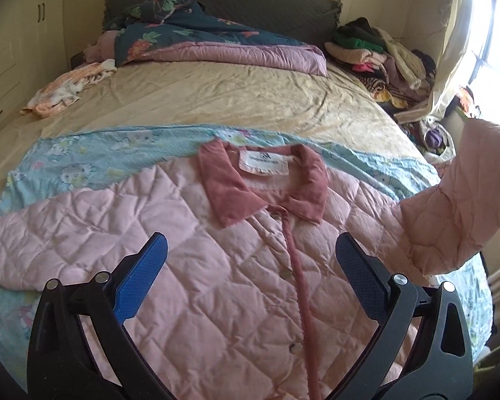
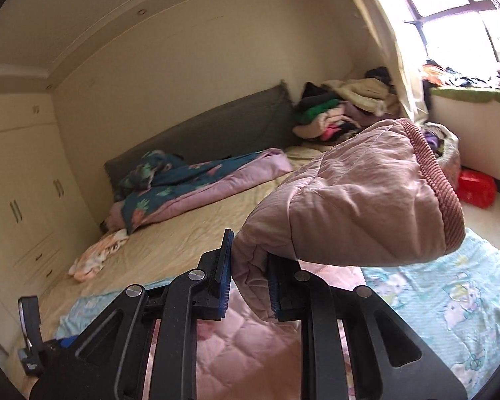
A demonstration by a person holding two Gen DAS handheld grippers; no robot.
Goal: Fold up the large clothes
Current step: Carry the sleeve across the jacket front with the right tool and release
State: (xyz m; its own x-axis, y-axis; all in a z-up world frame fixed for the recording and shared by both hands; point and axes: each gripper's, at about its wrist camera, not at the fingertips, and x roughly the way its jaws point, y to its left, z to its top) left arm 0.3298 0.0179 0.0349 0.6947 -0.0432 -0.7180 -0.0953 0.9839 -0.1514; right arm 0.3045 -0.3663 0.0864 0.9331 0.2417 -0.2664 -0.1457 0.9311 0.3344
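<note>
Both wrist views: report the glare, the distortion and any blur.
Left wrist view: the window blows out to white at upper right; the fisheye bows the bed and darkens the corners; the raised sleeve stays fairly sharp. Right wrist view: the window glares at top right; the ceiling lines curve; the sleeve close to the lens looks soft.

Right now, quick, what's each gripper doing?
Left gripper: open, empty, above the pink quilted jacket.
Right gripper: closed on the jacket's sleeve, lifted off the bed.
</note>
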